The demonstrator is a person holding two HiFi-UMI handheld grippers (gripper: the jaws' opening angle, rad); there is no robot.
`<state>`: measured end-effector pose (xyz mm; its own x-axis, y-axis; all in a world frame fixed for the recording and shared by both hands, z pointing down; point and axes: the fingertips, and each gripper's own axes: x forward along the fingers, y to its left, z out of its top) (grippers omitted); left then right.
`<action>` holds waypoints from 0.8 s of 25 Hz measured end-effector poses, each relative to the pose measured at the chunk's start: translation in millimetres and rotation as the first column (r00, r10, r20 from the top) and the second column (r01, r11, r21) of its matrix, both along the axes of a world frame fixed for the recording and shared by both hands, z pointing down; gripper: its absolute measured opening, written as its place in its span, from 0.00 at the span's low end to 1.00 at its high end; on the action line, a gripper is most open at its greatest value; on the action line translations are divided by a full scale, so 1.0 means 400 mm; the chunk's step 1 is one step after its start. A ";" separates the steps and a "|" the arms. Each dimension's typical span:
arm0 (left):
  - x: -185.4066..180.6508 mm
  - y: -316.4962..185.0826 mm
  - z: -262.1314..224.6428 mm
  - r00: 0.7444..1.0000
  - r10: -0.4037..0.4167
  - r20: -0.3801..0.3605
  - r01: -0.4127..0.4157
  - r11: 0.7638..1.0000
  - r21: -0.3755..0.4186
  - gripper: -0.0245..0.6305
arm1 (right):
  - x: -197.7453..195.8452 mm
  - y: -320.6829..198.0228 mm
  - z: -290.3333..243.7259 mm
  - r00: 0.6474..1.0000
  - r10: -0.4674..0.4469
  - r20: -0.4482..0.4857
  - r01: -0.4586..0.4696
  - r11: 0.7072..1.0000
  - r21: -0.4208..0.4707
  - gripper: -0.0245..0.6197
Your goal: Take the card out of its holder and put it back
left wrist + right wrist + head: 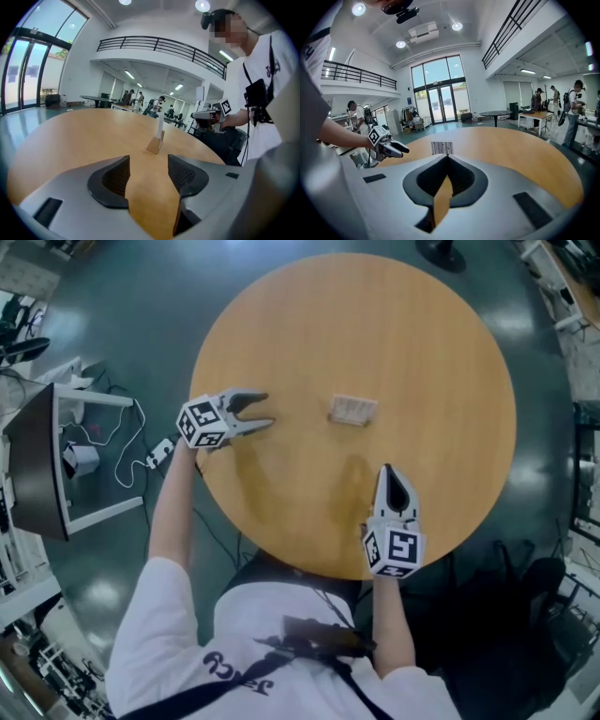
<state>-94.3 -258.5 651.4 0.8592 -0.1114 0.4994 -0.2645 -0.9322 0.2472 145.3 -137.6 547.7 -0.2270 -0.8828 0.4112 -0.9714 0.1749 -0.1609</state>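
Note:
A white card stands upright in a small wooden holder (352, 410) near the middle of the round wooden table (431, 343). In the left gripper view the holder (153, 144) is seen edge-on, with the card (160, 124) rising from it. In the right gripper view the card's barcode face (442, 147) shows just beyond the jaws. My left gripper (266, 410) rests over the table's left edge, open and empty, pointing at the holder from a short way off (148, 162). My right gripper (390, 470) is at the near edge, shut on nothing (446, 157).
A desk with a dark monitor (36, 461) stands on the floor to the left, with a power strip (160, 452) and cables beside it. Several people stand at tables (536, 114) far off in the hall.

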 end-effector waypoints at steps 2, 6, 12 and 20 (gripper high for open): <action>0.027 -0.009 -0.021 0.997 0.024 -0.075 -0.026 0.999 -0.028 0.44 | 0.004 -0.005 0.003 1.000 -0.011 0.000 0.011 1.000 0.006 0.05; 0.094 -0.019 -0.062 0.979 0.068 -0.191 -0.075 0.997 -0.029 0.44 | 0.007 -0.009 0.008 1.000 -0.015 -0.006 0.015 1.000 0.003 0.05; 0.223 -0.004 -0.138 0.945 0.172 -0.278 -0.167 0.985 0.043 0.42 | 0.012 -0.013 0.006 1.000 -0.009 -0.014 0.009 1.000 -0.009 0.05; 0.344 -0.004 -0.171 0.916 0.215 -0.340 -0.197 0.976 0.088 0.37 | 0.032 -0.010 0.003 1.000 0.005 -0.014 -0.005 1.000 0.002 0.05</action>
